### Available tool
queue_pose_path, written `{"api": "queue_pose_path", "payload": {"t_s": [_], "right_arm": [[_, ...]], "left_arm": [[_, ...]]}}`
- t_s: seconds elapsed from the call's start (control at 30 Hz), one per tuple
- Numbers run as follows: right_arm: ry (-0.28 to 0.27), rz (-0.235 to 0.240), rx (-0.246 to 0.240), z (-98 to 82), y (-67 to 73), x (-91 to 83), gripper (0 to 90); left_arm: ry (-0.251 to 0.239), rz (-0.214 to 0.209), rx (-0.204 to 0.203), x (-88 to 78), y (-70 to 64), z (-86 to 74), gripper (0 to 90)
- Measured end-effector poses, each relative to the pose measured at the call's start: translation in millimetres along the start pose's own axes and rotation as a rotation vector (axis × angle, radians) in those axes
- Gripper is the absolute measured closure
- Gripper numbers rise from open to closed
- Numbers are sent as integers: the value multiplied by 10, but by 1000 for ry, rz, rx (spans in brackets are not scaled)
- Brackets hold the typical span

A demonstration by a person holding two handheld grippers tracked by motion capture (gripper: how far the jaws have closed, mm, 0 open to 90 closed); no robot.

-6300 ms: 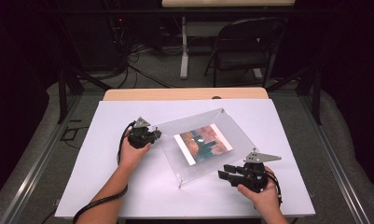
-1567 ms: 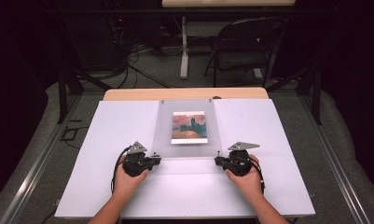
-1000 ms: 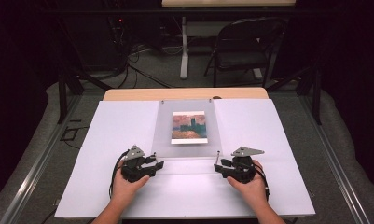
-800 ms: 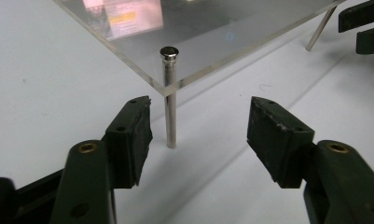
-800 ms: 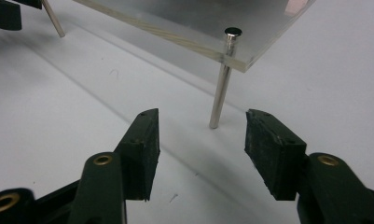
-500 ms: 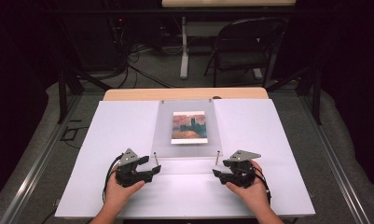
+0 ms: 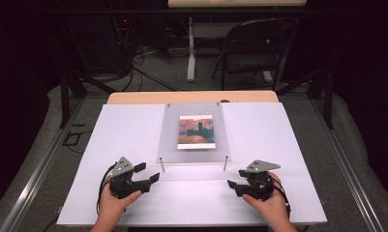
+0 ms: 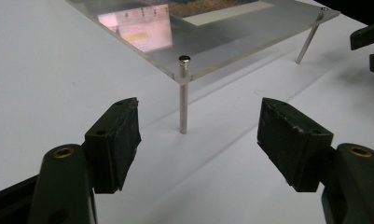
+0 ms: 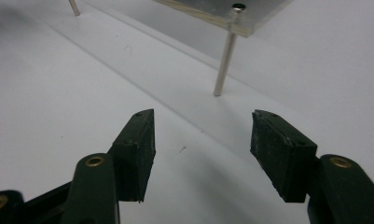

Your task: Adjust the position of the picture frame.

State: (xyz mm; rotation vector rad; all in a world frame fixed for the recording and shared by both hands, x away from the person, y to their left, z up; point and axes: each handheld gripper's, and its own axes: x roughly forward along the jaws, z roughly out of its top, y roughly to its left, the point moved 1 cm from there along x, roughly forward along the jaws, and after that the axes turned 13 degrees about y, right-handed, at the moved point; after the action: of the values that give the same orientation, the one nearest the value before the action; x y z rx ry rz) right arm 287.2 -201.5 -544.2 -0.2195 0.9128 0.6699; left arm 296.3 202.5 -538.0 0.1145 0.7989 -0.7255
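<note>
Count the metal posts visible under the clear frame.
2 clearly seen: both at the near corners of the clear frame, the near-left post and the near-right post. The far corners show fasteners, but any posts there are hidden beneath the panel.

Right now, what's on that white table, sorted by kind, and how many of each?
Clear acrylic picture frame, standing on metal legs: 1
Printed picture inside it: 1
Metal legs at its near edge, left and right: 2
Hand-held grippers, left gripper and right gripper, both open and holding nothing: 2
Total: 6
</note>
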Motion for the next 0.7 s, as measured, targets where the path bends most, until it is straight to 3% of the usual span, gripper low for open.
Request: {"api": "queue_pose_path", "payload": {"t_s": [0.2, 0.3, 0.33, 0.43, 0.5, 0.63, 0.7], "right_arm": [[-43, -28, 32, -11, -150, -136, 385], [-37, -55, 52, -9, -257, -145, 377], [-38, -57, 64, -2, -286, -143, 373], [-55, -62, 115, 51, -455, -145, 384], [-69, -54, 147, 108, -556, -137, 384], [-41, -113, 139, 270, -724, -91, 384], [-24, -102, 141, 369, -794, -50, 384]], "left_arm": [[-35, 21, -24, -68, 108, 15, 293], [-23, 25, -53, -77, 181, 51, 290], [-19, -4, -76, -66, 217, 83, 298], [-21, -29, -102, -36, 297, 171, 307], [-5, -19, -98, 0, 378, 285, 311], [11, 11, -106, 92, 522, 500, 319], [4, 3, -128, 144, 588, 601, 319]]}}
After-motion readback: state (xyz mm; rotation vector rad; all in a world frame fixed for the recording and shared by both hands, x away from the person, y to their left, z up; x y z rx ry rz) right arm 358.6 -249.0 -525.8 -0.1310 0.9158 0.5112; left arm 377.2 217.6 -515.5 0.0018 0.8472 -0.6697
